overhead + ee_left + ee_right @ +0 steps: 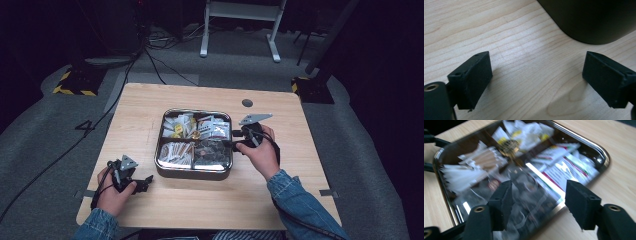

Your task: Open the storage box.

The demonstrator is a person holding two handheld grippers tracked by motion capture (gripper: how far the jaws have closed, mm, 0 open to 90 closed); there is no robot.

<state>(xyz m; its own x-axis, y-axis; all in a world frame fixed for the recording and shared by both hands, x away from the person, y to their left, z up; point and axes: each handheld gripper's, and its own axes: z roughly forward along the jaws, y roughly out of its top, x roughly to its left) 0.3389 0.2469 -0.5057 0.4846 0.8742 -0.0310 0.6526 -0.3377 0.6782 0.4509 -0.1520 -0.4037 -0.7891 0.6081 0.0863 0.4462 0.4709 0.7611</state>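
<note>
A square metal tray (192, 173) with four compartments stands in the middle of the wooden table. It holds white and yellow sachets (179, 125), printed packets (216, 128), paper-wrapped sticks (175, 150) and dark clear-wrapped pieces (212, 152). My right gripper (233, 145) hovers at the tray's right side. In the right gripper view its jaws (540, 190) stand apart above the clear-wrapped pieces (529, 195), blurred, with nothing pressed between the pads. My left gripper (144, 182) rests low near the tray's front left corner. Its jaws (537, 65) are wide apart over bare wood.
The tray's dark wall (594, 20) rises just beyond the left gripper. A small dark round grommet (247, 102) sits in the table's far right. Cables run on the grey floor behind the table, where a white stand (240, 25) is placed.
</note>
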